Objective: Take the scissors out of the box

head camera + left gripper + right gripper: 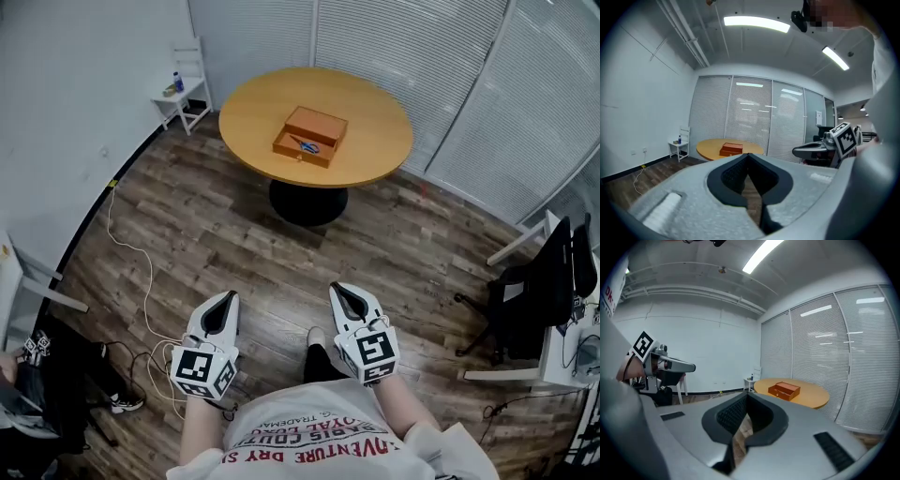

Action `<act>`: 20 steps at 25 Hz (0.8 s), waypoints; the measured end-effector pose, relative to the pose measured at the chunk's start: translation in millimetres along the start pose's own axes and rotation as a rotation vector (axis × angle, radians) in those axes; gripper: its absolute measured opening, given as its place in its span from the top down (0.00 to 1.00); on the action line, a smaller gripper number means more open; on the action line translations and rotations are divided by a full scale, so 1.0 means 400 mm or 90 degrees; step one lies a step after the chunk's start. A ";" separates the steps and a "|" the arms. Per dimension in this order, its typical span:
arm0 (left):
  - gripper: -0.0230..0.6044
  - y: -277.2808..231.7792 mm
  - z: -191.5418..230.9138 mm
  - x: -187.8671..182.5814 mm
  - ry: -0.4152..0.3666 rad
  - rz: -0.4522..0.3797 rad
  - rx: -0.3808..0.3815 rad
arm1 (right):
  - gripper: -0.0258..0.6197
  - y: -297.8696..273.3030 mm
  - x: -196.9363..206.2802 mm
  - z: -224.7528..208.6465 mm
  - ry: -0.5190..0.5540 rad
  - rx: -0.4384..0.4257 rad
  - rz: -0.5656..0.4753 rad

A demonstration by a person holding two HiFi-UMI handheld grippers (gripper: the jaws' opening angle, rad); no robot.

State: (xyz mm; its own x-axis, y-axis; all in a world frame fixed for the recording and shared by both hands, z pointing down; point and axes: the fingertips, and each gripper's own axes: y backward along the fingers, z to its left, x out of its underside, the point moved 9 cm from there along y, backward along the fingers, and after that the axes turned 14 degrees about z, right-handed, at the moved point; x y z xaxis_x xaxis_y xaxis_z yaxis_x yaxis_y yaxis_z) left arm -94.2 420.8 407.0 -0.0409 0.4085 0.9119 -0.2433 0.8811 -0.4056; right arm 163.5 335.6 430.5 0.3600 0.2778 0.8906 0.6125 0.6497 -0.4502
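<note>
An open orange wooden box point(310, 136) lies on the round wooden table point(375, 150) far ahead. Blue-handled scissors point(303, 143) rest in its tray. The box point(731, 149) also shows small in the left gripper view, and as the box point(784, 390) in the right gripper view. My left gripper point(226, 297) and right gripper point(341, 289) are held side by side near my body, well short of the table, above the floor. Both point toward the table. Their jaws are shut with nothing between them.
A small white chair point(187, 89) with a bottle stands by the left wall. A white cable point(141, 272) runs across the wooden floor at left. A black office chair point(534, 295) and a desk stand at right. Blinds cover the glass walls behind the table.
</note>
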 end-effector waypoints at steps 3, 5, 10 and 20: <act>0.95 -0.111 0.034 -0.066 0.007 -0.007 -0.011 | 0.95 -0.094 -0.050 -0.109 0.005 -0.014 0.002; 0.95 -0.188 0.053 -0.108 0.007 -0.013 -0.014 | 0.95 -0.153 -0.078 -0.183 0.006 -0.020 0.000; 0.95 -0.368 0.093 -0.197 -0.001 -0.017 -0.020 | 0.95 -0.283 -0.134 -0.334 0.010 -0.030 0.000; 0.95 -0.590 0.143 -0.282 -0.009 0.013 -0.002 | 0.95 -0.454 -0.176 -0.489 -0.011 -0.049 0.017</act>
State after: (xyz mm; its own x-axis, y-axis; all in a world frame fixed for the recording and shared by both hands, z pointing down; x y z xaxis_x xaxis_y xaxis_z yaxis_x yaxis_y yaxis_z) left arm -87.5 153.3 403.5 -0.0588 0.4230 0.9042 -0.2391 0.8734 -0.4242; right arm 164.6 59.6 437.2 0.3660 0.3067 0.8786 0.6550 0.5858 -0.4773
